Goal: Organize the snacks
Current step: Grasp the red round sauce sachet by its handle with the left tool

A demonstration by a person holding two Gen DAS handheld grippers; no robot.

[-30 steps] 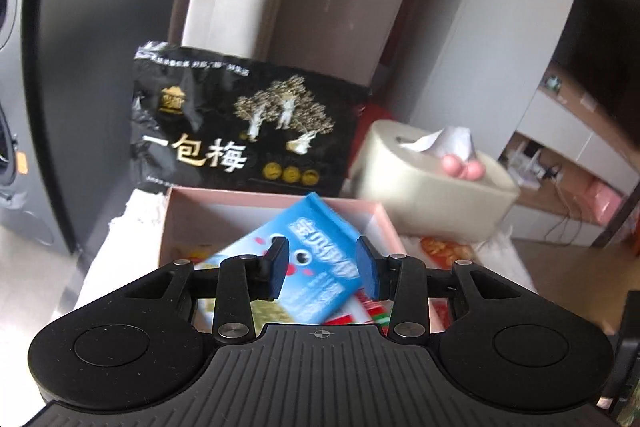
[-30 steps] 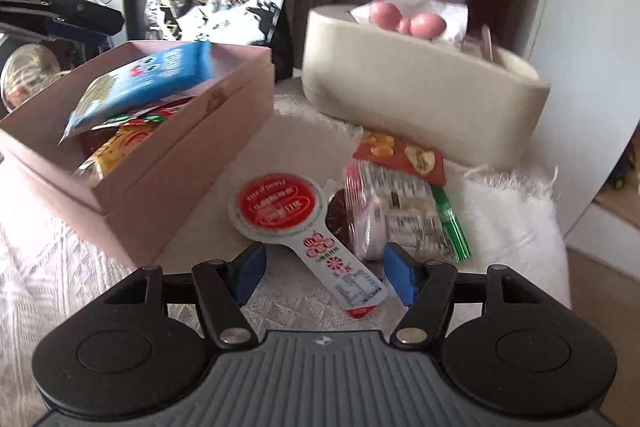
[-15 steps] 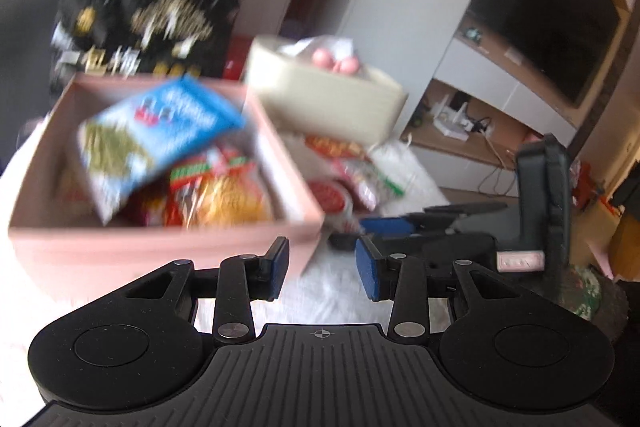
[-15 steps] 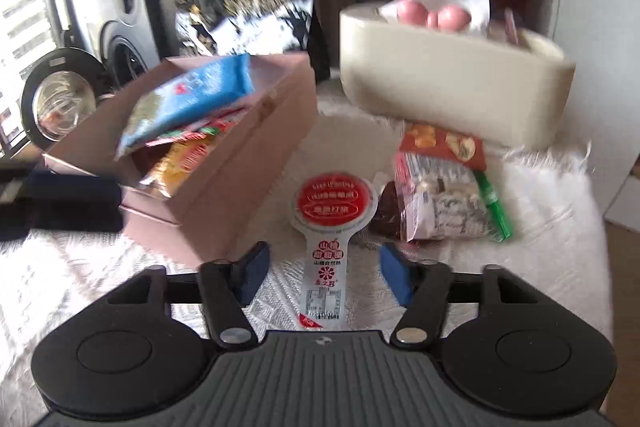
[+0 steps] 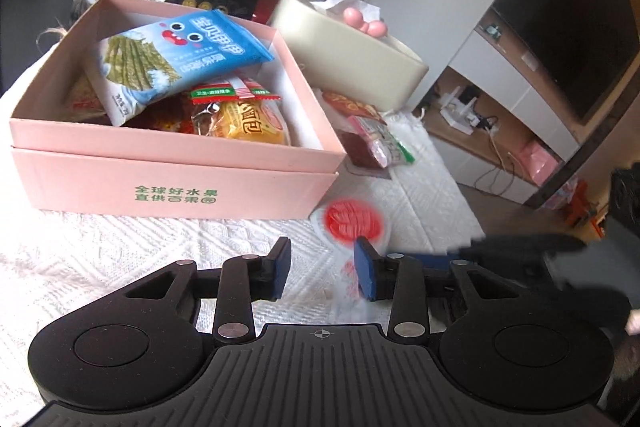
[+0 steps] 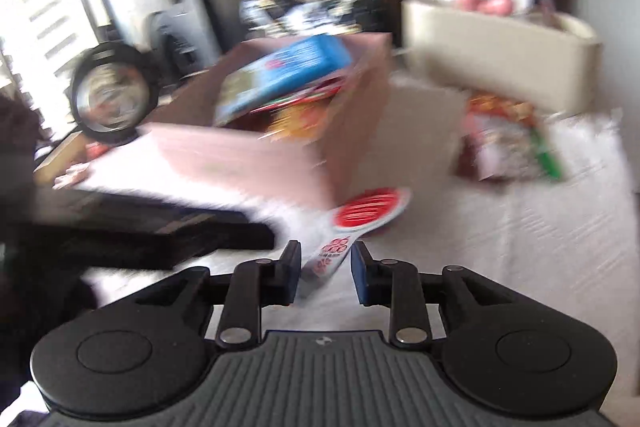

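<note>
Box [image 5: 176, 187] front reads "全球好水果" in green.

Behind the counter's far edge you have a cream tissue box [image 5: 352, 63] with two pink balls [image 5: 364, 21] on top. A white textured cloth [image 5: 120, 255] covers the counter. Off its right side you see a dark television [image 5: 568, 27] above a low cabinet — routers and cables [image 5: 468, 111] sit there.

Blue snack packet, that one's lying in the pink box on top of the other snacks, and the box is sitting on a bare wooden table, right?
Not quite. The blue snack packet does lie in the pink box on the other snacks, but the box sits on a white textured cloth, not bare wood. The left wrist view shows it.
</note>
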